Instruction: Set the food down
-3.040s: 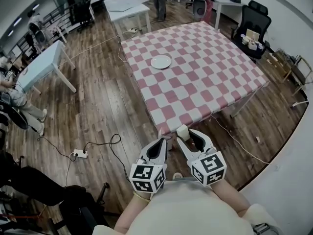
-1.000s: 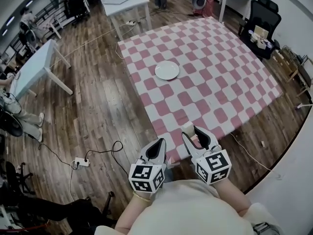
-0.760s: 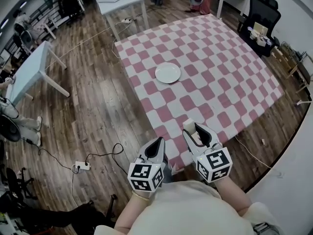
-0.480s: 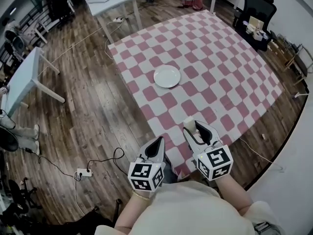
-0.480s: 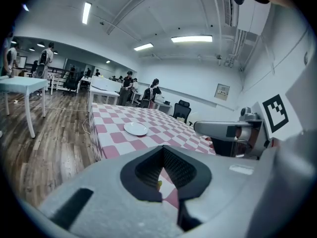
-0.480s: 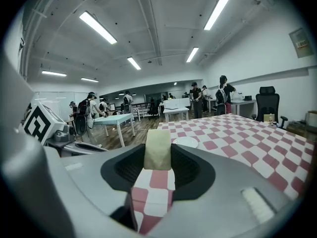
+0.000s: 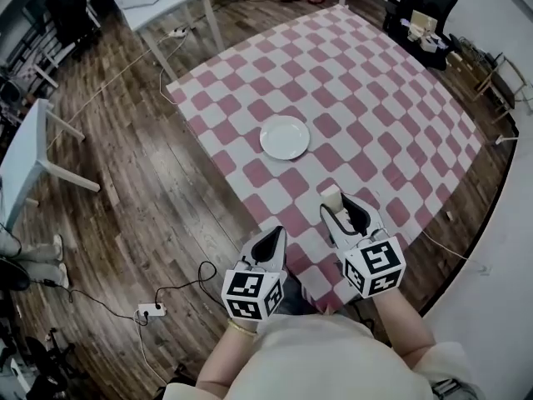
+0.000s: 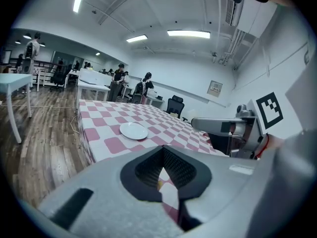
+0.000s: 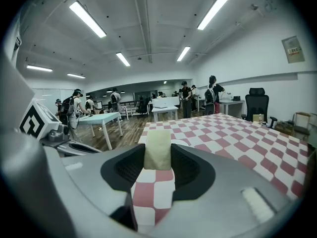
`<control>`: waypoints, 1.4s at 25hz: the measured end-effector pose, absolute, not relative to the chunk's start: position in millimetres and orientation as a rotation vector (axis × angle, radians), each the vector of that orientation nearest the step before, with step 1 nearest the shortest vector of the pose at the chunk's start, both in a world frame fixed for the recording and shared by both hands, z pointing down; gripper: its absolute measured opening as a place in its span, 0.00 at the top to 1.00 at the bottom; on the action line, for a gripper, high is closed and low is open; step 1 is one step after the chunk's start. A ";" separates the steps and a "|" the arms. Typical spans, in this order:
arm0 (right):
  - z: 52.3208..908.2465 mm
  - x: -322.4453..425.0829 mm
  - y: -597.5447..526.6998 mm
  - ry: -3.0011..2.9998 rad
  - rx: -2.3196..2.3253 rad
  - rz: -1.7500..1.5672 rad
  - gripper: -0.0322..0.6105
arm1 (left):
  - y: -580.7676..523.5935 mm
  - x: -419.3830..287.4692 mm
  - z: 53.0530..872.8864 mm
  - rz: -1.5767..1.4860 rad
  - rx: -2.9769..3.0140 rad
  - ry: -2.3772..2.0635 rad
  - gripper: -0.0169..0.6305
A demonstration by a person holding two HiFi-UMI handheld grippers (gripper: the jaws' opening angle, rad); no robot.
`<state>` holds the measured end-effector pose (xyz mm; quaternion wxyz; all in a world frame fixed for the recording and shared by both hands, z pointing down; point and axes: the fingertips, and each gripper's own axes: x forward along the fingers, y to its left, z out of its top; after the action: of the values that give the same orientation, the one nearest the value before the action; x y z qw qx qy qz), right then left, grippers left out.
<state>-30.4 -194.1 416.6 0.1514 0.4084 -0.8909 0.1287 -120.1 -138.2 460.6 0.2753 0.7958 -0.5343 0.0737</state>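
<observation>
Food block [image 9: 157, 150], pale, clamped in right gripper [image 7: 336, 202] over checked table [image 7: 400, 115], short of the plate [image 7: 285, 137]
Held clear of the cloth, jaws wide on its sides, likely for carrying to the plate; left gripper [image 7: 273, 237], jaws together and empty, hangs further from the plate, at the table edge

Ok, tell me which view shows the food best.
The right gripper view: the food sits close up, pinched by the right tool. The head view shows it only as a small pale tip. The left gripper view doesn't clearly show it.
</observation>
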 end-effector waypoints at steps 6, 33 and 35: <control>422.8 -42.2 -232.8 -2.500 1.235 0.332 0.69 | -172.0 -139.6 471.8 0.236 2.166 -1.365 0.97; 498.9 -118.0 -374.8 -2.386 1.127 0.329 0.69 | -286.9 -192.7 549.1 0.324 2.090 -1.297 0.97; 509.6 -120.6 -384.1 -2.369 1.116 0.338 0.69 | -296.3 -193.7 555.6 0.332 2.081 -1.300 0.97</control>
<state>-120.6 -384.1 509.6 0.2481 0.4093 -0.8692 0.1239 -193.7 -296.3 555.6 0.3265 0.7943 -0.4964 0.1268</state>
